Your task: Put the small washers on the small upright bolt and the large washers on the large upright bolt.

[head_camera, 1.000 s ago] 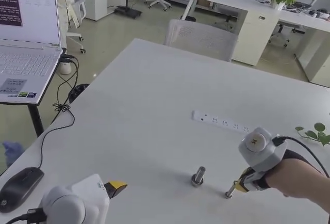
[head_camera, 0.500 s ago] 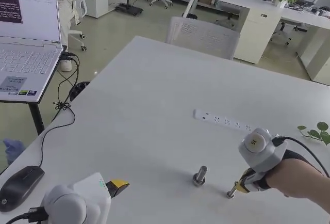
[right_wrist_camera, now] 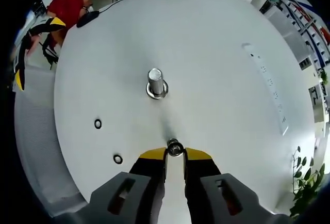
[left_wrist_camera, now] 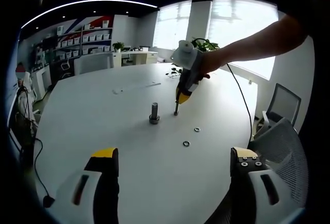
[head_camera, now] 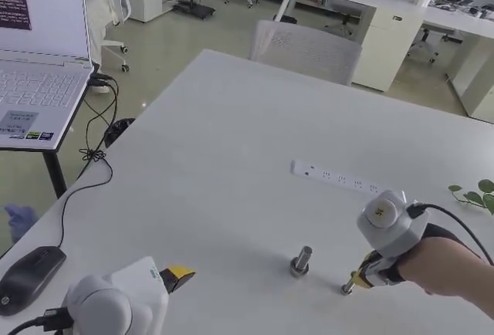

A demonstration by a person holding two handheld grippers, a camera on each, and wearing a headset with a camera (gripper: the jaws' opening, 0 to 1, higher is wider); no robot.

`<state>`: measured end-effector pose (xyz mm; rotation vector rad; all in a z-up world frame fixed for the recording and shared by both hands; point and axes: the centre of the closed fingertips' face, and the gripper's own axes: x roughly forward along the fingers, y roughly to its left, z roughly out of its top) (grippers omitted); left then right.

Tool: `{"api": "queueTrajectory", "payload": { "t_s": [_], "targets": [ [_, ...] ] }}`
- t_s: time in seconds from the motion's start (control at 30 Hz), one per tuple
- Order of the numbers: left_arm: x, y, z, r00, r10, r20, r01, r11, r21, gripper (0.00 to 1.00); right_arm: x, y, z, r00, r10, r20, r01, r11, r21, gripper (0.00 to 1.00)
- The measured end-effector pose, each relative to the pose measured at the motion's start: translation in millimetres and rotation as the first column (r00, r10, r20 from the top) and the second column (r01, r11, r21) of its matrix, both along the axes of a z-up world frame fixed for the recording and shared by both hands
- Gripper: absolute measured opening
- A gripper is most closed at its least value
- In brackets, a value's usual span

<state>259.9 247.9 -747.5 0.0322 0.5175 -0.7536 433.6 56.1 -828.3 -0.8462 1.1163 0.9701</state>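
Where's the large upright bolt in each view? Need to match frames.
Head view: large bolt sits low, right of centre.
Left gripper view: large bolt sits just left of centre.
Right gripper view: large bolt sits just above centre.
Shared landmark: the white power strip lies flat on the same tabletop in all three views.
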Motion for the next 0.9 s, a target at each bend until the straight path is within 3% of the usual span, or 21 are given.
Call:
{"api": "queueTrajectory", "payload": {
  "t_s": [0.9],
  "targets": [
    [6.0, 1.0, -6.3, 1.000, -0.004, -0.018, 0.004, 1.000, -0.002, 0.89, 0.4, -0.1, -29.0, 1.000, 0.009, -0.027, -0.010, 1.000, -0.021, 0.14]
  ]
}}
